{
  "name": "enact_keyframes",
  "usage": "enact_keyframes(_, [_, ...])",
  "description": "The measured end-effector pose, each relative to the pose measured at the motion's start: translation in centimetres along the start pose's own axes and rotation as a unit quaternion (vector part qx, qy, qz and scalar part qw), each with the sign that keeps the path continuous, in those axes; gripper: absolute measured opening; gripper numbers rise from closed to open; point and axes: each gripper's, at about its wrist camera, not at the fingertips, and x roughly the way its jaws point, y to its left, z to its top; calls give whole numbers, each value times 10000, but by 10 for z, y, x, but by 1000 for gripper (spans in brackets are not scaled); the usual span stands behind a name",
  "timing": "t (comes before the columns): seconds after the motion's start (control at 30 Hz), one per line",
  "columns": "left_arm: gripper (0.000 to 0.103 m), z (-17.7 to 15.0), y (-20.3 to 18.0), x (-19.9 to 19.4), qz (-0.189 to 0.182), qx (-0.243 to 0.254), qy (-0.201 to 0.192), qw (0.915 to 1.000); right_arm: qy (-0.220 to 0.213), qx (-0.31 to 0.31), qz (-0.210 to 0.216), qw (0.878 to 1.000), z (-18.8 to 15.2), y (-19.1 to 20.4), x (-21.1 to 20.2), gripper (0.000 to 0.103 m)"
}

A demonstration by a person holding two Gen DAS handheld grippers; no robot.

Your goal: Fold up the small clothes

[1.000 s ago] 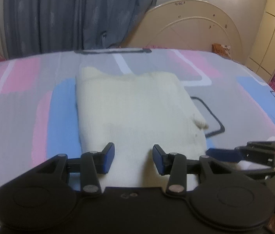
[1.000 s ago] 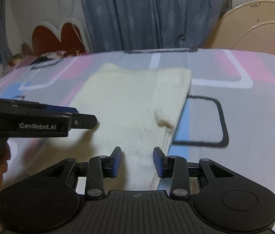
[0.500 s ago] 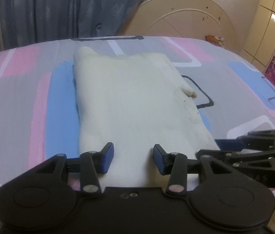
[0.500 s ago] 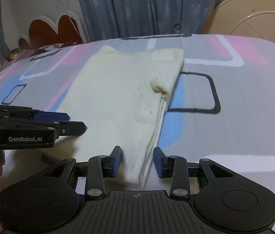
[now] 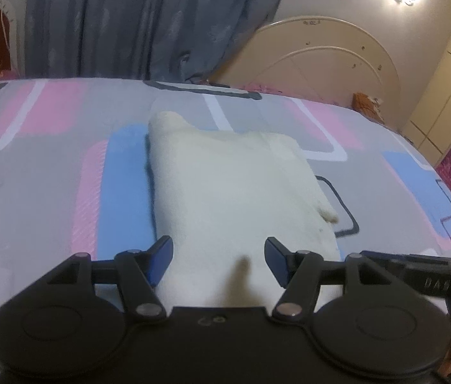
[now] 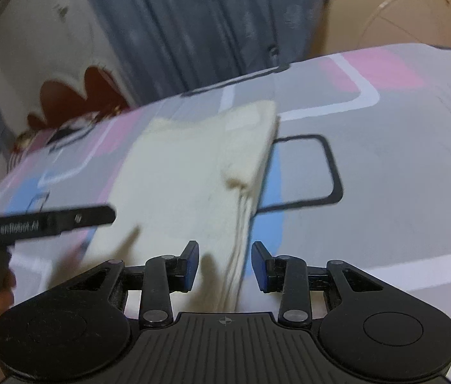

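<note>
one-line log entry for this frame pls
garment: cream folded garment flat on bedsheet | left gripper: open, jaws just widened, nothing gripped | right gripper: open over garment's near edge, not gripped

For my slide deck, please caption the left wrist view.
Left gripper, jaws open and just widened, above the near edge of a folded cream garment on a patterned bedsheet.

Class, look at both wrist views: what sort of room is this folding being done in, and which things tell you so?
Most likely a bedroom. The cream garment lies on a bed sheet patterned in pink, blue and grey; a curved cream headboard stands behind it, with long grey-blue curtains alongside.
</note>
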Motion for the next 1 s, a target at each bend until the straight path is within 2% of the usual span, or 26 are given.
enact_keyframes(0.03, [63,3,2,3,-5,-54,14,10000,-29,90,28,10000,5,-2,2,42])
enact_keyframes(0.07, [64,6,4,6,-8,-97,28,9999,-60,168,56,9998,9,-4,4,55])
enact_keyframes(0.13, [66,11,8,13,-36,-179,64,9998,-128,244,30,9996,17,-6,8,73])
enact_keyframes(0.17, [67,13,10,16,-49,-209,84,9997,-142,268,40,9995,22,-7,11,74])
enact_keyframes(0.37, [67,21,22,37,-230,-483,190,9984,-16,656,212,9976,42,-19,37,74])
enact_keyframes(0.57, [70,21,31,54,-372,-539,333,9973,60,933,315,9951,50,-30,60,74])
enact_keyframes(0.7, [72,19,37,62,-467,-623,423,9961,54,870,347,9956,50,-30,69,73])
enact_keyframes(0.73, [72,18,38,65,-499,-663,436,9956,51,851,378,9956,50,-30,70,71])
enact_keyframes(0.77, [72,18,39,66,-517,-687,439,9953,80,849,447,9953,50,-29,71,59])
enact_keyframes(0.8, [72,18,39,67,-528,-693,434,9953,121,881,498,9948,49,-29,73,54])
enact_keyframes(0.93, [70,18,38,69,-560,-667,427,9953,114,877,494,9949,48,-28,73,53])
enact_keyframes(1.0, [65,17,38,69,-554,-667,414,9954,130,864,550,9947,47,-25,73,44])
